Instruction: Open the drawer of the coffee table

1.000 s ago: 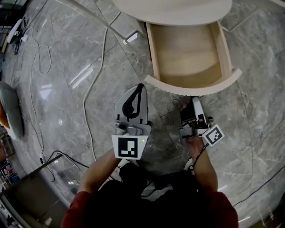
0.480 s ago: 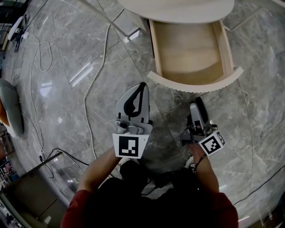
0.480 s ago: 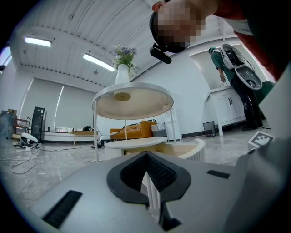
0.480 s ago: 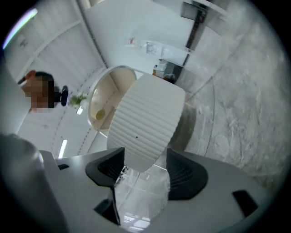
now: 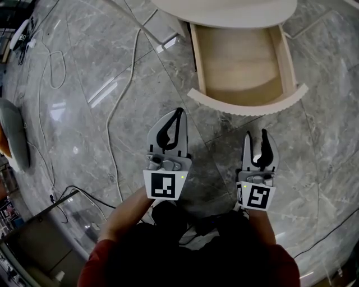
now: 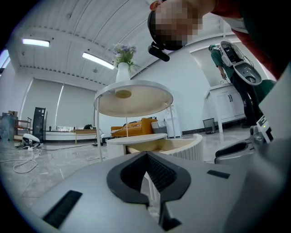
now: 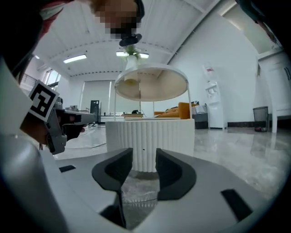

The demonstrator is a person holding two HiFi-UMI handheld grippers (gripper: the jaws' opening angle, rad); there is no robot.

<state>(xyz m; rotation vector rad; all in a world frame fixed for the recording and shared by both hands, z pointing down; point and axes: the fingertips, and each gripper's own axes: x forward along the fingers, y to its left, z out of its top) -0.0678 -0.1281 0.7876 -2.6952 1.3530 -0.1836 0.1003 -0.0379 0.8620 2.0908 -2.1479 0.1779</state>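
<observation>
The round coffee table [image 5: 224,12] stands at the top of the head view with its wooden drawer [image 5: 241,67] pulled out and nothing inside. The drawer's curved ribbed front [image 5: 247,105] faces me, and it fills the middle of the right gripper view [image 7: 150,141]. My right gripper [image 5: 257,137] hovers over the floor short of that front. Its jaws [image 7: 144,160] are closing, apart, with nothing between them. My left gripper [image 5: 171,126] is held level to the left, tips together [image 6: 146,157] and holding nothing. The open drawer [image 6: 182,146] shows beyond it.
Grey marble floor all round. A white cable [image 5: 120,95] runs down the floor at left to a power strip [image 5: 171,42] by the table. A grey rounded object [image 5: 12,140] and a dark box [image 5: 45,246] sit at the left edge. A vase of flowers [image 6: 122,68] stands on the table.
The right gripper has drawn back from the drawer front, rolled from on-edge to flat, and its jaws have narrowed. The left gripper and the drawer have stayed put.
</observation>
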